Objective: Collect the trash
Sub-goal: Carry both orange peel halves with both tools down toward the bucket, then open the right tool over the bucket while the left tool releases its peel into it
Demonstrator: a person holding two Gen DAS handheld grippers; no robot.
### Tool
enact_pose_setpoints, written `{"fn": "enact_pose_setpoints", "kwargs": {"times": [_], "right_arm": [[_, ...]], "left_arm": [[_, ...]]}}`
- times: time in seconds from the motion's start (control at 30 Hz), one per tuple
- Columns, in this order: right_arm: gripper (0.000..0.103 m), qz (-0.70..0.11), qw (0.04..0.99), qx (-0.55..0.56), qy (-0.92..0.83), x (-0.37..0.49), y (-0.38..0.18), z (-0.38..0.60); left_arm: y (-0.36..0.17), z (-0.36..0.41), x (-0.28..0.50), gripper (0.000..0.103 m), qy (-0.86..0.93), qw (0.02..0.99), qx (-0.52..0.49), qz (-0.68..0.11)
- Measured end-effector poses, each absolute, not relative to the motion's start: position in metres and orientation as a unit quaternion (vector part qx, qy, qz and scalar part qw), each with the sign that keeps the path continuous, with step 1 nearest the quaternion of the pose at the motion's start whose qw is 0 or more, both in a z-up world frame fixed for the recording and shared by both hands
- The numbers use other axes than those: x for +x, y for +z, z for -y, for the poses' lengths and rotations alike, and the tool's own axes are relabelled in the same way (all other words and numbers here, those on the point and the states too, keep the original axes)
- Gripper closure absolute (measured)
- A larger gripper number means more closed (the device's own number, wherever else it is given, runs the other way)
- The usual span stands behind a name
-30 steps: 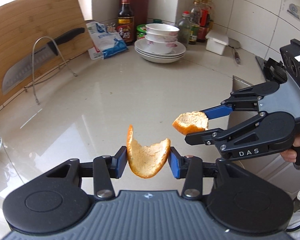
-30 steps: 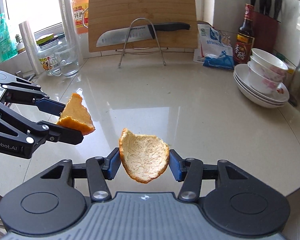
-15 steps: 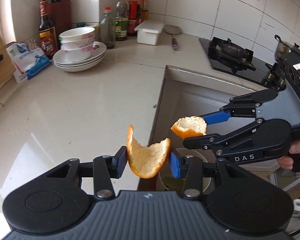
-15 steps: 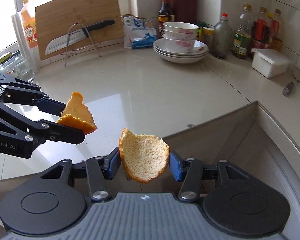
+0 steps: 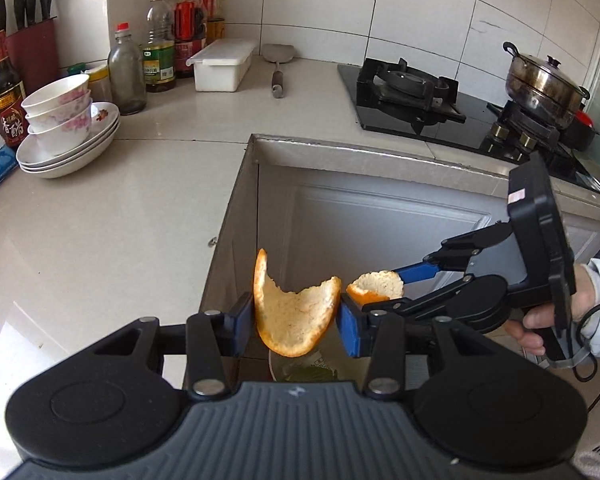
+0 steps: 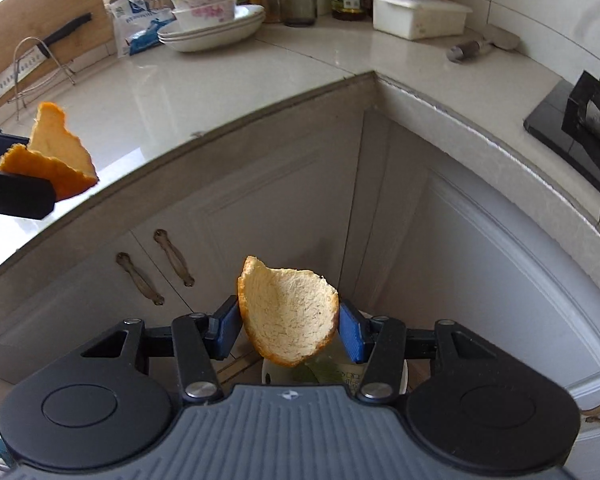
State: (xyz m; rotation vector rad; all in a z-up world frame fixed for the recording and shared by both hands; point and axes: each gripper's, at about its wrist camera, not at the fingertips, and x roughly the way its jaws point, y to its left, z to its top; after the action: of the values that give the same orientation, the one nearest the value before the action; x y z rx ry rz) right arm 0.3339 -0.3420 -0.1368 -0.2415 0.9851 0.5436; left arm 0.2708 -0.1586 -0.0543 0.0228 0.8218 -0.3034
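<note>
A: What does each tool carry?

B: The left tool [image 5: 296, 320] pinches a curled piece of orange peel with a pale pith inside [image 5: 294, 312] between its blue pads [image 5: 350, 330]. The right tool [image 6: 288, 330] pinches a second cup-shaped piece of orange peel [image 6: 290, 312] the same way. In both wrist views the pads press on the rind's outer sides.

A: Where are they?

B: Both peels hang in the air past the edge of the pale, glossy stone bench [image 5: 100, 220], in front of the white cabinet doors [image 6: 300, 208] below it. Under each peel shows a round white bin with greenish scraps inside [image 6: 332, 372].

A: How much of that bin can you see?

B: Little. The peels, the fingers and the tools' grey bodies cover most of it; only an arc of rim and some green show. What the scraps are I cannot tell.

A: And the person?

B: Only a hand [image 5: 540, 320] with a white sleeve, gripping the right tool's handle at the frame's edge in the left wrist view. In the right wrist view the left tool is cut off at the left border, with only its tips and its peel showing.
</note>
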Motion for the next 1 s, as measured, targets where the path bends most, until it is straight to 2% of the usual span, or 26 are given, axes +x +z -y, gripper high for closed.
{"fn": "enact_pose_setpoints", "kwargs": {"times": [0.13, 0.2, 0.27, 0.4, 0.57, 0.93, 1.0], "right_arm": [[0.044, -0.484, 0.834, -0.109, 0.244, 0.346, -0.168, 0.349], [0.032, -0.483, 0.835, -0.111, 0.240, 0.350, -0.183, 0.351], [0.014, -0.480, 0.839, -0.106, 0.232, 0.352, -0.194, 0.354], [0.013, -0.482, 0.843, -0.091, 0.220, 0.349, -0.204, 0.360], [0.002, -0.479, 0.851, -0.076, 0.202, 0.338, -0.202, 0.373], [0.002, -0.482, 0.863, -0.085, 0.127, 0.298, -0.195, 0.411], [0.002, -0.482, 0.865, -0.076, 0.117, 0.295, -0.194, 0.419]], "left_arm": [[-0.062, 0.170, 0.282, 0.060, -0.152, 0.904, 0.016, -0.398], [-0.067, 0.175, 0.288, 0.060, -0.155, 0.903, 0.017, -0.399], [-0.072, 0.180, 0.293, 0.060, -0.158, 0.902, 0.017, -0.402], [-0.085, 0.193, 0.305, 0.060, -0.165, 0.897, 0.015, -0.411], [-0.105, 0.210, 0.319, 0.060, -0.177, 0.888, 0.018, -0.424], [-0.168, 0.253, 0.356, 0.060, -0.185, 0.865, 0.012, -0.466], [-0.177, 0.261, 0.363, 0.057, -0.180, 0.866, 0.021, -0.466]]}}
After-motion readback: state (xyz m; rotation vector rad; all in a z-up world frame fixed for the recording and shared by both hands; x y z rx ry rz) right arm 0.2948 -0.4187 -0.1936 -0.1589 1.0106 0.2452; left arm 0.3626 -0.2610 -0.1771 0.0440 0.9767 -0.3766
